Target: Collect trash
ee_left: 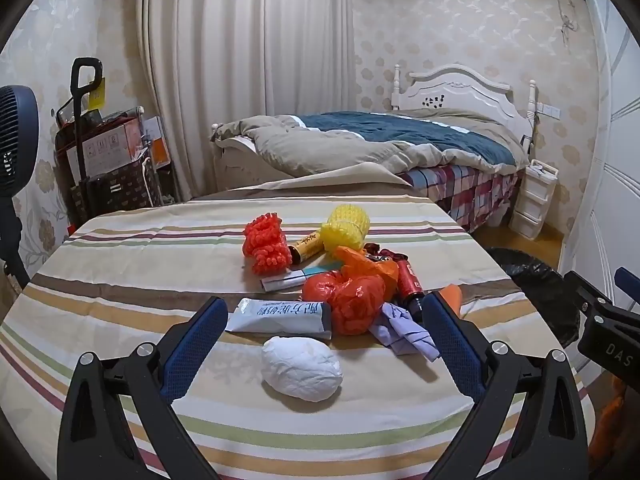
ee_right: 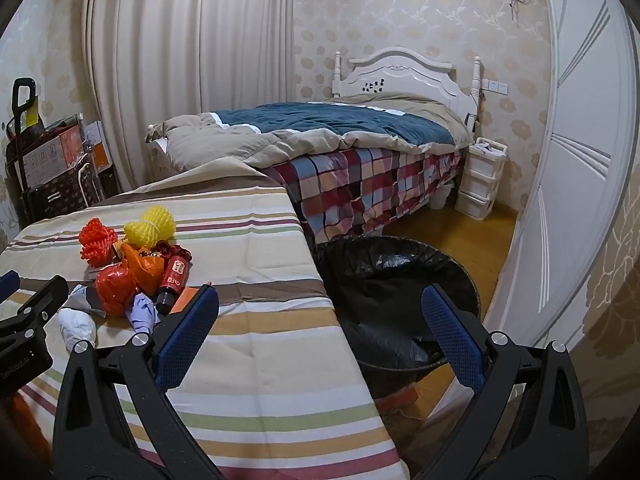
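Left gripper (ee_left: 325, 322): fingers spread wide, empty, low over the striped table (ee_left: 120, 320).
Right gripper (ee_right: 320, 312): spread apart, empty, straddling the table's right edge and the bin.
White paper wad (ee_left: 302, 368): nearest, between the left fingers.
Trash pile (ee_left: 352, 292): just beyond, mid-table.
Black-lined bin (ee_right: 396, 276): on the floor, right of the table.
Bed (ee_right: 320, 128): far.

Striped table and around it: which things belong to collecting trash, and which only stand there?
For the job:
white paper wad
orange plastic bag
yellow foam net
red foam net
black-lined bin

Just there:
bed
fan
white drawer unit
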The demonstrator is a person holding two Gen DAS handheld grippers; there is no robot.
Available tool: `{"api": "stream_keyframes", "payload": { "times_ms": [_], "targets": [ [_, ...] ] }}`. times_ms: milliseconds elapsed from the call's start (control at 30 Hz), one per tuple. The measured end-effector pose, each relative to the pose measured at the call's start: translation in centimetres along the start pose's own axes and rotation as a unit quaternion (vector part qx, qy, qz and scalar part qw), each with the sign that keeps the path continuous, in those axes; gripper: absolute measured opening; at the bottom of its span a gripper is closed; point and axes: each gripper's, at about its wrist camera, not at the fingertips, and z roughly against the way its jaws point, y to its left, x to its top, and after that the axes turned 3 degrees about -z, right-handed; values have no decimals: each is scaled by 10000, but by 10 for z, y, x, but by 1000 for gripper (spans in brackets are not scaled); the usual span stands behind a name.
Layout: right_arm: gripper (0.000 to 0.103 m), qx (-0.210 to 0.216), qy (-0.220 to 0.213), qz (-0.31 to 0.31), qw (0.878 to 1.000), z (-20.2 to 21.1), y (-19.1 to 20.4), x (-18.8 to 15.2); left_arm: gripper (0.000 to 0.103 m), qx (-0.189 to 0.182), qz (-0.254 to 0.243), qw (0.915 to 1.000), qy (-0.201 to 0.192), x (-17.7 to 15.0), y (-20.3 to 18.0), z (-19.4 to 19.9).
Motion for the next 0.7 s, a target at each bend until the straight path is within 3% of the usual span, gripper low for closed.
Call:
{"api": "stream_keyframes", "payload": {
  "times_ms": [700],
  "targets": [
    [99,3,17,-9,10000,-1,-1,-2,97,-10,-34,10000,-13,0,-1,0]
  ]
}}
